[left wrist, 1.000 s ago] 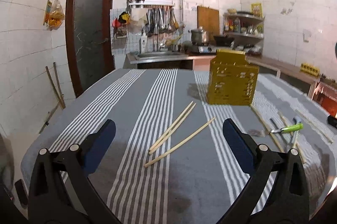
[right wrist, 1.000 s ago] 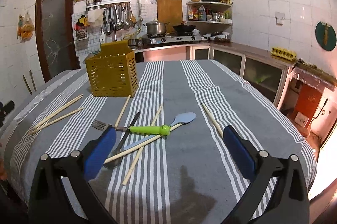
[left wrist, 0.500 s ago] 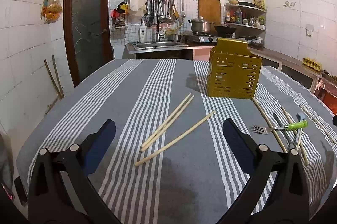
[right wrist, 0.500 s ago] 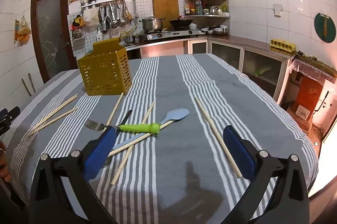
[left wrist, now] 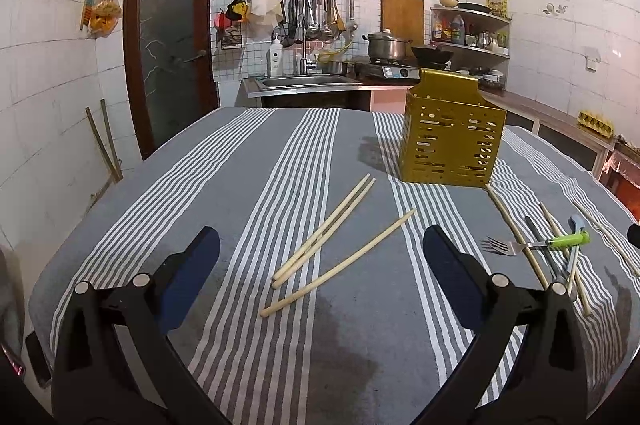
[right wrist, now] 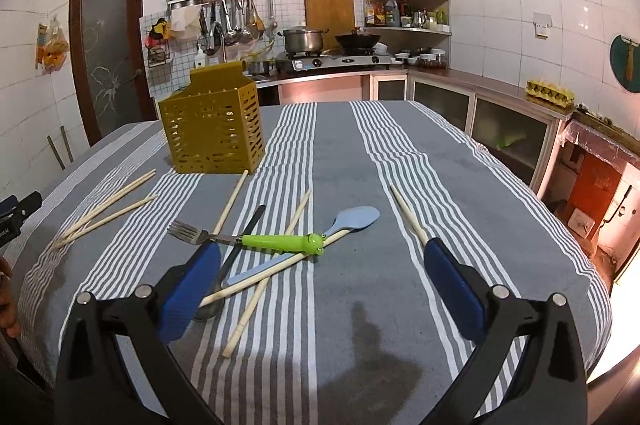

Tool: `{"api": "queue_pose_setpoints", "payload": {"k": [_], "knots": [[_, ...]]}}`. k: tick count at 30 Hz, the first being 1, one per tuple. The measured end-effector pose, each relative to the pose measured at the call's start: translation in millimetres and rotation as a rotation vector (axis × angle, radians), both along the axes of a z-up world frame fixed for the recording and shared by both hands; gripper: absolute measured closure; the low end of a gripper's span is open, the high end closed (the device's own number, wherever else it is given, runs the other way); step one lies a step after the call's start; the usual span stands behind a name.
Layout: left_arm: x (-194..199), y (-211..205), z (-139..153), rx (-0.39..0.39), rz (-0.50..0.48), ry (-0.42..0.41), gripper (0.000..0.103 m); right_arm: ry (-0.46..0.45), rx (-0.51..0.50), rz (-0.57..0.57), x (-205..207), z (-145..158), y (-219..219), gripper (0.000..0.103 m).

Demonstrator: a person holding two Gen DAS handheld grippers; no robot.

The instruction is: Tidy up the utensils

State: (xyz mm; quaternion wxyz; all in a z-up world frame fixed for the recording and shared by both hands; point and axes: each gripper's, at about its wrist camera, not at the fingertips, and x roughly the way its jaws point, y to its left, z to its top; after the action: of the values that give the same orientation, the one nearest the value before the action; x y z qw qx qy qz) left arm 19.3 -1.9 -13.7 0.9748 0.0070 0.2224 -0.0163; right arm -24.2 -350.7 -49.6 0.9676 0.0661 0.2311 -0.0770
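Both grippers sit lower and nearer the striped cloth than a second ago. Left gripper wide apart, empty, above three chopsticks lying left-front of the yellow caddy. Right gripper wide apart, empty, over the green-handled fork, blue spatula and crossed chopsticks, all right-front of the caddy.

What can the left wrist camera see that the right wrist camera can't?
Only the left wrist view shows the sink behind the table. Only the right wrist view shows the whole blue spoon and the lone chopstick on the right. Both show the yellow holder, the green-handled fork, three chopsticks and the striped cloth.
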Motion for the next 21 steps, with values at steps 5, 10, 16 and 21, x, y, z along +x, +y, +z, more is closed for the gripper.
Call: {"api": "queue_pose_setpoints", "payload": {"k": [5,10,16,21], "knots": [[-1,-4,-2,0.023,0.008,-0.005,0.005,-0.03,-0.036,0.02,-8,13,7,0.004],[-6,-12,-5,0.033,0.003,0.0,0.005,-0.074,-0.057,0.052,-20,34,19,0.004],[-10,-14,-6,0.012,0.016,0.003,0.005,-0.13,-0.084,0.073,-34,46,27,0.004],[-9,-23,-4,0.032,0.027,-0.008,0.005,-0.132,-0.051,0.057,-34,40,15,0.004]]}}
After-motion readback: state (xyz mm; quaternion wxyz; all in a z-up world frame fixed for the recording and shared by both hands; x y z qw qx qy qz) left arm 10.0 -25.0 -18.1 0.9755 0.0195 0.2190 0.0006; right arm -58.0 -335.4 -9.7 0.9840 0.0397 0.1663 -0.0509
